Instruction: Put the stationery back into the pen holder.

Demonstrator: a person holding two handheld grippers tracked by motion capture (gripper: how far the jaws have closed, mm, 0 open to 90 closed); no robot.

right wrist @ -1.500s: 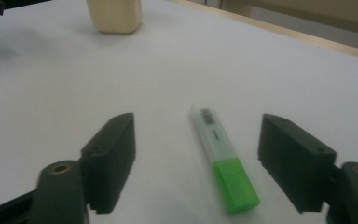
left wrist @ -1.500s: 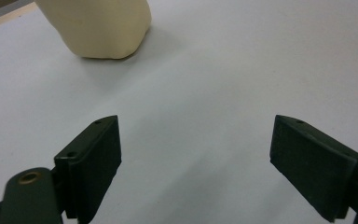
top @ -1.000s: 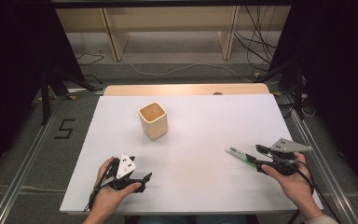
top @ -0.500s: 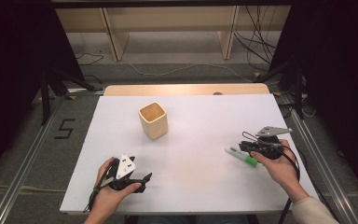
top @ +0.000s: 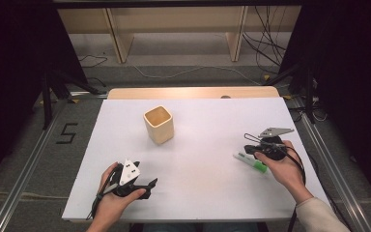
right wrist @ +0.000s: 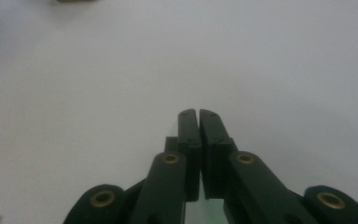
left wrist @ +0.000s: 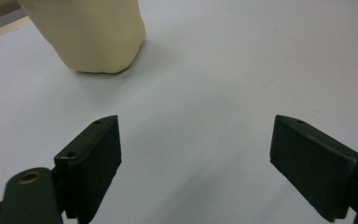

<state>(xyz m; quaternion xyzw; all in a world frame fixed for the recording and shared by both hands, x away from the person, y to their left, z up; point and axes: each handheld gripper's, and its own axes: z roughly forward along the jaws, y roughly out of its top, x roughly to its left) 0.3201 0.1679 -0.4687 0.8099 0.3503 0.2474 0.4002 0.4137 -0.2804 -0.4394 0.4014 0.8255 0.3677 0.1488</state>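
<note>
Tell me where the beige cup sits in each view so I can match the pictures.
High view: the beige cup stands left of centre, toward the far side of the white table.
Left gripper view: it sits in the top left corner, cut off by the frame's edge.
Right gripper view: a blurred sliver at the top edge, left of centre, may be its base; I cannot tell.
Shared landmark: the white table.

We see the right gripper (top: 249,145) farther up the counter (top: 207,193) than a second ago, beyond the green and white tube (top: 251,162) instead of nearer than it. Its jaws have just been closing and now meet, with nothing visibly clamped between the tips.
</note>
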